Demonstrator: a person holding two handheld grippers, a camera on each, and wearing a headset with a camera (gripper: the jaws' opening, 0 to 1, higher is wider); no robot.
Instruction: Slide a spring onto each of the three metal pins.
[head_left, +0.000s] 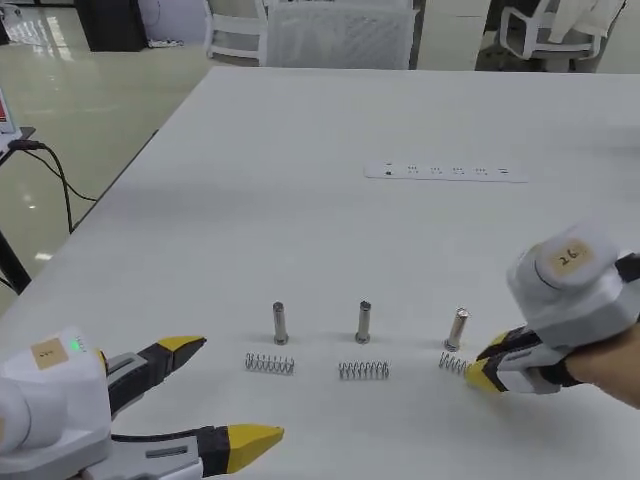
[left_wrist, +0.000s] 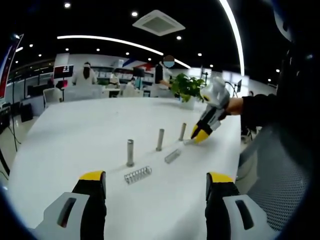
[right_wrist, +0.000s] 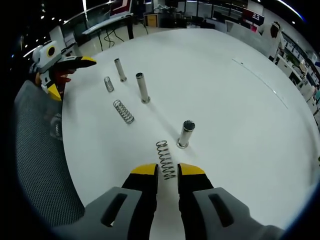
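Your right gripper (right_wrist: 167, 171): fingers drawn nearly together, the near end of the first spring (right_wrist: 165, 157) between their tips, flat on the white table (right_wrist: 240, 115); whether they clamp it cannot be told. Just beyond the tips stands the first pin (right_wrist: 185, 134), upright and bare. Your left gripper (left_wrist: 155, 179): fingers spread wide, empty; ahead of them lies the second spring (left_wrist: 138, 174), beside the second pin (left_wrist: 130, 152).
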